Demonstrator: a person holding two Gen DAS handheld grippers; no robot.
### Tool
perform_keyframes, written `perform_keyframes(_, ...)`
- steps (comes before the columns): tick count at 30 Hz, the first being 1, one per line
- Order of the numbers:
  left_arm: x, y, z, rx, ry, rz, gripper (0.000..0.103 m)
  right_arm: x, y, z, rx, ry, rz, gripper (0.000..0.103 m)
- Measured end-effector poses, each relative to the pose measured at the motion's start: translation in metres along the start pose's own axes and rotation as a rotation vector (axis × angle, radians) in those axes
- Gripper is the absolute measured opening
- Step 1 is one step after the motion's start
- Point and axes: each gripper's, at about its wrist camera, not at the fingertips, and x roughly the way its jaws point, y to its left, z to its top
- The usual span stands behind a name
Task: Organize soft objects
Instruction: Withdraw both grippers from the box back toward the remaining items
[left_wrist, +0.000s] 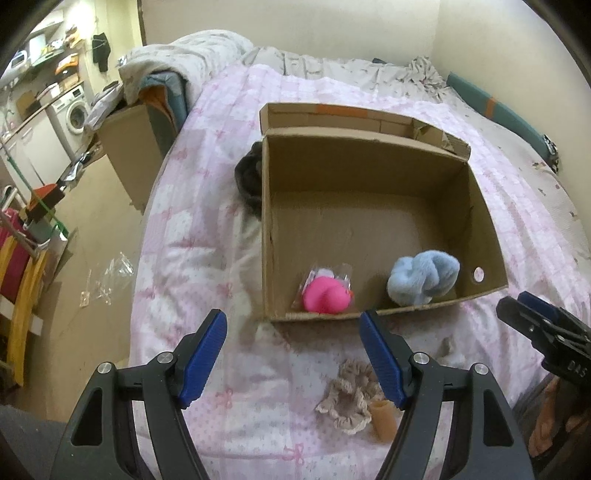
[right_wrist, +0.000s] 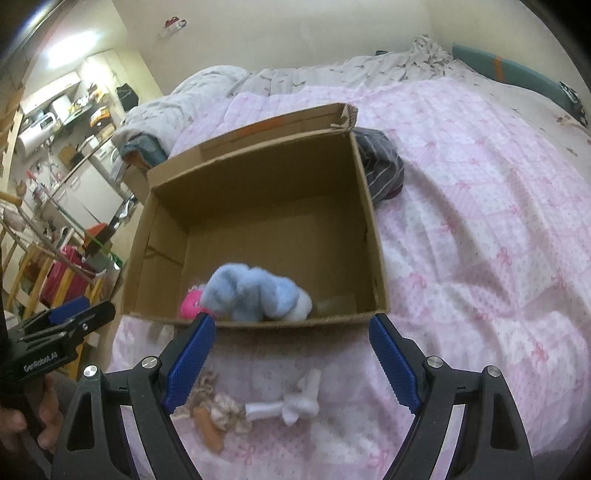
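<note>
Grippers, two, hand-held, both empty: left gripper (left_wrist: 293, 325) with blue pads spread wide and nothing between them, poised above the pink quilt (left_wrist: 207, 206) just short of the near wall of the box; right gripper (right_wrist: 291, 330) likewise spread wide and holding nothing, poised over the same near wall from the other side. Items not yet stowed, lying on the quilt directly below the grippers: one beige scrunchie (left_wrist: 347, 402), ruffled, partly hidden behind the left gripper's right pad; one small orange-tan soft cylinder (left_wrist: 382, 419) touching the scrunchie; one white knotted soft piece (right_wrist: 291, 404) just beside them, seen clearly only in the right wrist view. Container: cardboard box (left_wrist: 369, 162), open-topped, flaps folded back, set on the bed. Items already stowed, both resting against the near wall inside the box: one pink rubbery toy (left_wrist: 327, 293) on a clear wrapper toward the left corner; one light-blue fluffy piece (left_wrist: 423, 278) toward the right corner; most of the floor is bare. Items of uncertain standing: one dark striped cloth (right_wrist: 380, 168) bunched on the quilt against the box's outer side wall, whether it belongs to the job cannot be told. Progress, as judged: two pieces in, at least three left out, roughly under half done; the next pickup is probably one of the pieces under the grippers. Surroundings: grey blanket (left_wrist: 192, 59) heaped at the far end of the bed.
</note>
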Motion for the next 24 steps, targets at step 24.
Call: perform_keyframes(24, 0.037, -0.003, -0.044, 0.009, 0.205, 0.03, 0.072, 0.048, -0.005, -0.039, 0.093, 0.287, -0.018, 0.09)
